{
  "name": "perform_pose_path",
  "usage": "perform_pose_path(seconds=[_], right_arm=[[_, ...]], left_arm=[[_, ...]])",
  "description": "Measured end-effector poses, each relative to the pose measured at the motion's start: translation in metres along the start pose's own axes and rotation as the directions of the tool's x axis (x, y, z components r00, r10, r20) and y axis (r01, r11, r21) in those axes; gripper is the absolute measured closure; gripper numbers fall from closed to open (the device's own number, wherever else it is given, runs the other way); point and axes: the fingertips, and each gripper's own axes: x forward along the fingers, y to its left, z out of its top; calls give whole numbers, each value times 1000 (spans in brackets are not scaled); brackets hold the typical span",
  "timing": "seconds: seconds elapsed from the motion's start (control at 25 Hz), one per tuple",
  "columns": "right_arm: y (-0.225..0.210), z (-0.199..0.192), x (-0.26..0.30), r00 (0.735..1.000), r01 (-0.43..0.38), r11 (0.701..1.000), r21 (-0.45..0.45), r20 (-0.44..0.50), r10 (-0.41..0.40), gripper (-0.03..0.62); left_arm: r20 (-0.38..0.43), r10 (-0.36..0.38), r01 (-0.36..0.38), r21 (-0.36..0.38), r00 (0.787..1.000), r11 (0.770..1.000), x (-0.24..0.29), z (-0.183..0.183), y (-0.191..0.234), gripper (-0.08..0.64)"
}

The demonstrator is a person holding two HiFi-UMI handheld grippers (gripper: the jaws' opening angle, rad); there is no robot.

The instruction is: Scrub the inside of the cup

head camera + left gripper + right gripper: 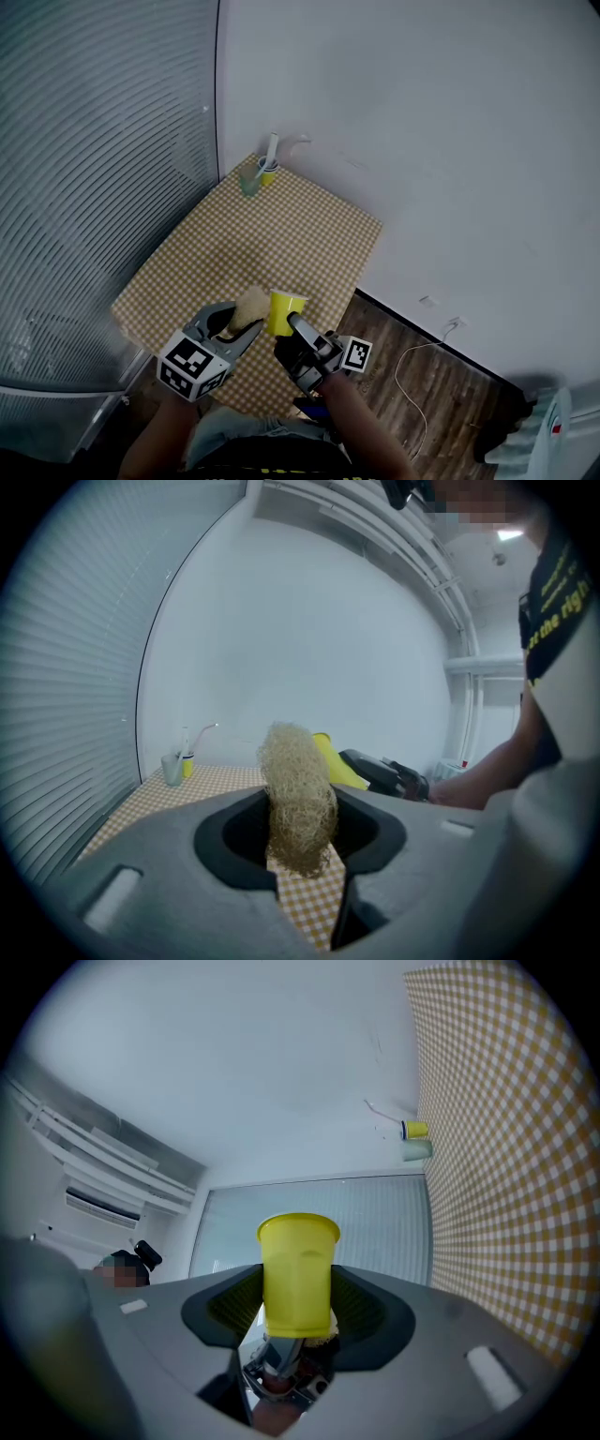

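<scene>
A yellow plastic cup (283,311) is clamped between the jaws of my right gripper (291,323), tipped over above the near part of the checkered table; in the right gripper view the cup (298,1274) fills the middle. My left gripper (240,323) is shut on a tan loofah scrubber (249,307), which stands up between the jaws in the left gripper view as a fibrous wad (296,794). The scrubber sits right beside the cup, to its left. Whether the two touch cannot be told. The cup (337,761) and the right gripper show behind the scrubber.
The table (309,244) wears a yellow-and-white checked cloth and stands in a corner between a white wall and a ribbed blind. At its far corner stand a greenish glass (249,181) and a small yellow holder with a white stick (269,169). Wooden floor with a white cable lies right.
</scene>
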Motion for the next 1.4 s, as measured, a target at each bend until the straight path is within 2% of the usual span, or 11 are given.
perform_pose_path(seconds=[0.36, 0.96, 1.4], right_arm=[[6, 20, -2, 998, -20, 1000, -14, 59, 21, 359], [11, -14, 8, 999, -29, 1000, -3, -37, 29, 359], [20, -3, 11, 998, -57, 998, 3, -8, 57, 359]], left_arm=[[-7, -52, 52, -41, 999, 998, 3, -16, -20, 416], [0, 27, -27, -47, 1000, 999, -1, -10, 11, 416], [-20, -23, 22, -71, 1000, 997, -2, -23, -11, 416]])
